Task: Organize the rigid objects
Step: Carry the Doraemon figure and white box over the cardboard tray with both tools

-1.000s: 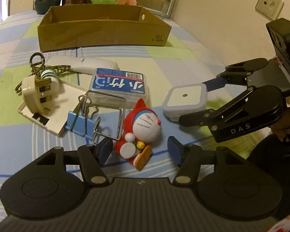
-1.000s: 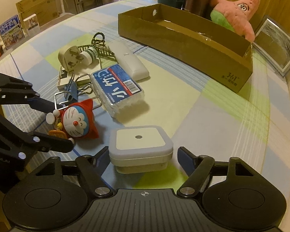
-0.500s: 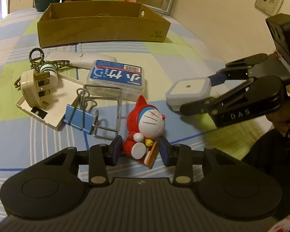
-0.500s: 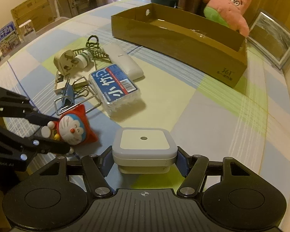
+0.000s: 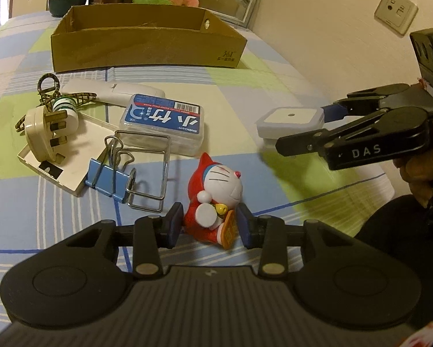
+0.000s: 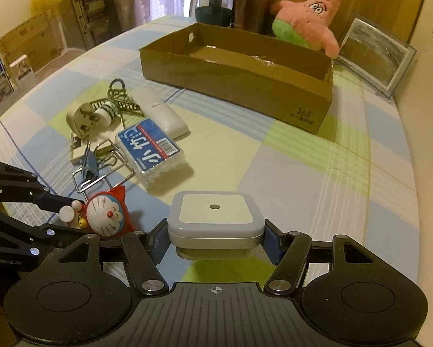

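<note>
Beyond, cardboard box (image 5: 147, 44) reads "361"; right hand-held gripper (image 5: 326, 127) reads "DAS".

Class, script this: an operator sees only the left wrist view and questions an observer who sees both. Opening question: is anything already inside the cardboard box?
Observer: No. The right wrist view looks over the wall of the cardboard box; the floor that shows is bare.
Operator: Does the right tool pinch the white square unit on both sides?
Observer: Yes, a pad presses each side.
Operator: What is the pink thing behind the box?
Observer: A star-shaped plush in green shorts.
</note>
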`<state>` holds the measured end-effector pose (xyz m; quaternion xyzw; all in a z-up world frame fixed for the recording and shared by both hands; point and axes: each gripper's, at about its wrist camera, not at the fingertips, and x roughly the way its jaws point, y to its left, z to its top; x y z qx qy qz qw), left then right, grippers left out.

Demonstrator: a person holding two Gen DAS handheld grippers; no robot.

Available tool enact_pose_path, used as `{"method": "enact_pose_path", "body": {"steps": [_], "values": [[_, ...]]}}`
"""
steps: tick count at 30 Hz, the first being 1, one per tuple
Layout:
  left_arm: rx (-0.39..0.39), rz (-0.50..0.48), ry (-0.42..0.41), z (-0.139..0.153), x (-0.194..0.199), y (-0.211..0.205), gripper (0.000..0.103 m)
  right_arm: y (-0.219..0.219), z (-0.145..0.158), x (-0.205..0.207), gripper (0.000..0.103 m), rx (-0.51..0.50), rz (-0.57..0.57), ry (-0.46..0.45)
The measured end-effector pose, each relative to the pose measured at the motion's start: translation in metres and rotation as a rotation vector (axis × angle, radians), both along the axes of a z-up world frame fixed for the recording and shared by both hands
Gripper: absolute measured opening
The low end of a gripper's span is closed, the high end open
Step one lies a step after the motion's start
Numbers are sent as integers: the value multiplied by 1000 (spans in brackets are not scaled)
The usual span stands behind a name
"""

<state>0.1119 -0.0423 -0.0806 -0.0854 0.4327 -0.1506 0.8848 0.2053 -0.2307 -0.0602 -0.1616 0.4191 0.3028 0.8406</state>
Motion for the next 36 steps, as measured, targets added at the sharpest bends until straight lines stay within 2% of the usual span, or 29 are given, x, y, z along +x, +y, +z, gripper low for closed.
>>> {"method": "enact_pose_path", "body": {"steps": [3,24,30,36], "values": [[-31,1,2,3,0,2,30,-1,6,-2,62,3,-6,-11],[-29,-31,39,-9,9,-3,29,7,7,-5,62,-3,0,-20],[-45,-29,11,2,9,-2,29,2,14,-5,62,9,-19,-34],[-50,-6,-35,27,17,1,29,-1,33,-1,62,41,-43,-53]]}}
